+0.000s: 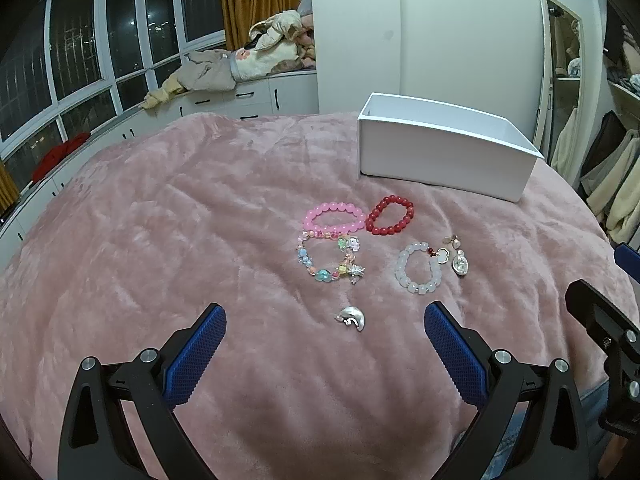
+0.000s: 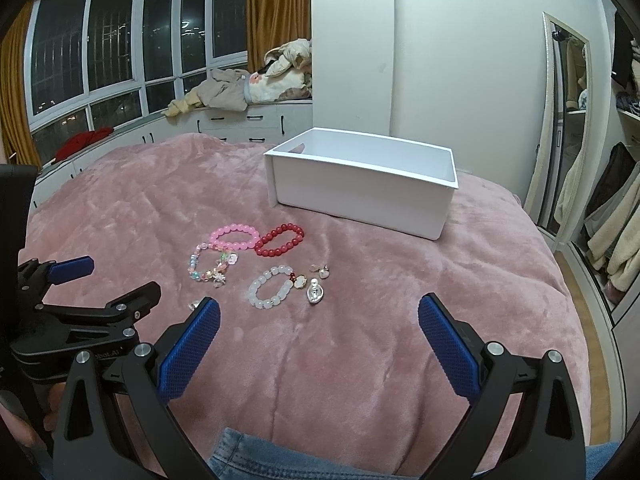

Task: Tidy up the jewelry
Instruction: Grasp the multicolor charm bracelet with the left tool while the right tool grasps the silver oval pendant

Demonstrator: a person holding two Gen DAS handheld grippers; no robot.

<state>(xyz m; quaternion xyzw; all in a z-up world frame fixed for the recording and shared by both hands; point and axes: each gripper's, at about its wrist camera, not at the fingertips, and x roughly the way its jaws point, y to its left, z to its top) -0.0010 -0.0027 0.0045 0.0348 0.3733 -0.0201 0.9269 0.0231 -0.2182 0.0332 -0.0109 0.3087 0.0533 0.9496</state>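
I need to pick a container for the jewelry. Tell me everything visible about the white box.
The white box is a plain rectangular open-topped bin with smooth, matte walls, probably plastic or card, and a slot handle cut in one end wall. It stands upright on the pink blanket, beyond the bracelets, touching none. What shows of its inside holds nothing.

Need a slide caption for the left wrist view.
Open left tongs hover over a silver charm; four bead bracelets lie before a white box.
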